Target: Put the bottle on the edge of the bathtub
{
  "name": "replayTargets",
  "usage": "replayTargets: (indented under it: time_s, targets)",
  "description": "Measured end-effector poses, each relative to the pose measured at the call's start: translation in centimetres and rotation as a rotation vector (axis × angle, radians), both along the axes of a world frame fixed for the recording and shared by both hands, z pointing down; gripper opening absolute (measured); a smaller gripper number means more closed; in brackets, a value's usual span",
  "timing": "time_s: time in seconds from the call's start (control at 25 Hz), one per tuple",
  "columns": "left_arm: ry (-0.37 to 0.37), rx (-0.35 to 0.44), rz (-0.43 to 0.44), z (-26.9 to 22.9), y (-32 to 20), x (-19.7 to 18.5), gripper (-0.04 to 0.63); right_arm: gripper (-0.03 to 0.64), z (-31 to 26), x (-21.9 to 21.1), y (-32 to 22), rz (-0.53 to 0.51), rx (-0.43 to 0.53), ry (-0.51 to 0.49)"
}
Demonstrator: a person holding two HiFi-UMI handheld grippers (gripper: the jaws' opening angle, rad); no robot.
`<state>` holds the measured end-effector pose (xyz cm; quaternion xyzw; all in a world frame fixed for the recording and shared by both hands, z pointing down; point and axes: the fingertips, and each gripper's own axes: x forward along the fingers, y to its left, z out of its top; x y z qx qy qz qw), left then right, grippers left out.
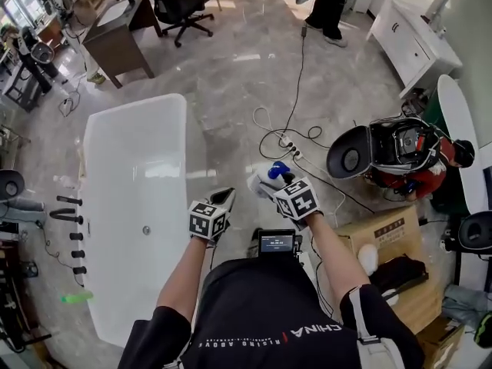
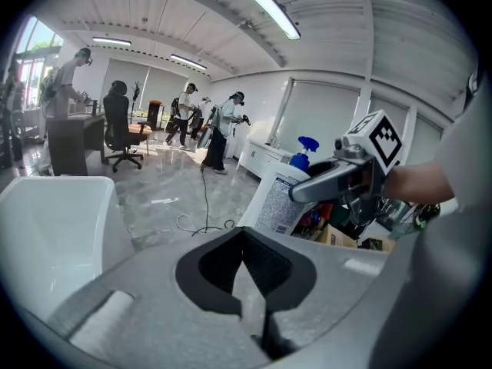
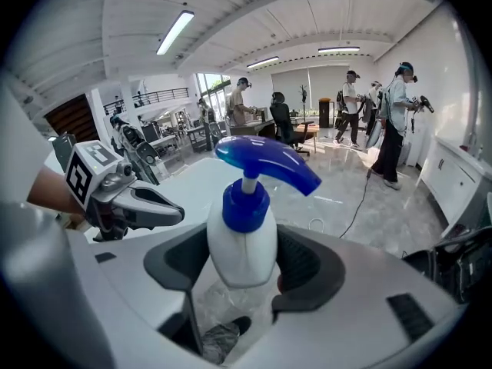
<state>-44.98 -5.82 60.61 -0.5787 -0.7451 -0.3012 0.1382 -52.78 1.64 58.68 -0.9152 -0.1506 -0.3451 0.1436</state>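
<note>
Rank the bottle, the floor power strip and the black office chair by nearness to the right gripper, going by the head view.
1. bottle: clamped between the jaws of the right gripper.
2. power strip: on the floor just beyond it.
3. black office chair: far across the room, at the view's top.

White bottle (image 3: 242, 244) with blue pump, held aloft beside white bathtub (image 1: 134, 198).

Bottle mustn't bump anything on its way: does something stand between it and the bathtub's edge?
Only the left gripper, which hangs between the bottle and the near rim of the bathtub. That rim looks bare.
</note>
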Motion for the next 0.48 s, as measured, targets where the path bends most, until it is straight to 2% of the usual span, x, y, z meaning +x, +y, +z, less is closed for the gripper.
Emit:
replayTargets:
  time_s: [0.28, 0.48]
  targets:
    - [-0.016, 0.016, -0.021, 0.2, 4.8, 1.2, 0.009, 0.272, 0.3, 2.4, 4.8, -0.033, 0.027, 0.001]
    - [-0.018, 0.021, -0.041, 0.3, 8.3, 3.8, 0.009, 0.273, 0.7, 4.8, 8.0, -0.055, 0.03, -0.011]
